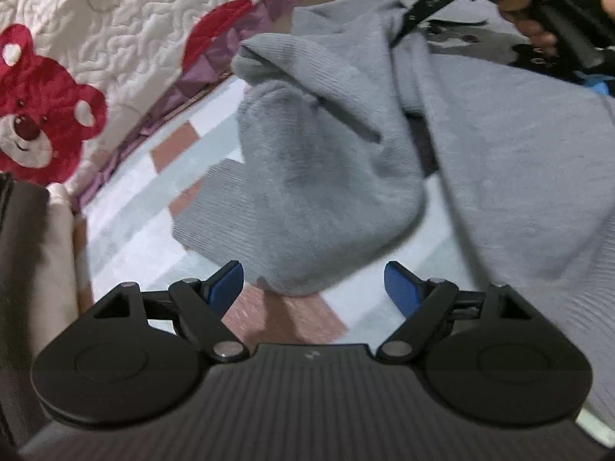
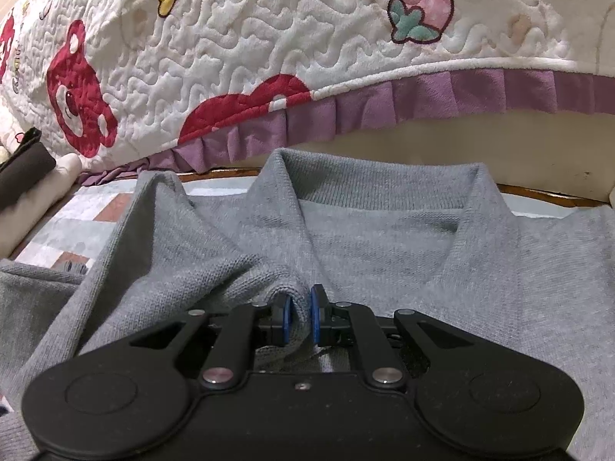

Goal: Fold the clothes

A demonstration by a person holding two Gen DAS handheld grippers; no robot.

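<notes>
Nearest the left wrist camera, the left tool (image 1: 314, 288) stands released, its blue pads wide apart with nothing between them; the grey sleeve (image 1: 319, 192) hangs crumpled just beyond, apparently untouched, though blur makes that hard to judge. Left of it a quilted bedspread (image 1: 127, 38) with a red bear (image 1: 42, 103) drapes down to a checked mat (image 1: 169, 176). To the right, the grey sweater (image 2: 384, 242) lies spread on the mat, collar at the far side. The right tool (image 2: 300, 317) is clenched on a pinched fold of the sweater near its neckline.
</notes>
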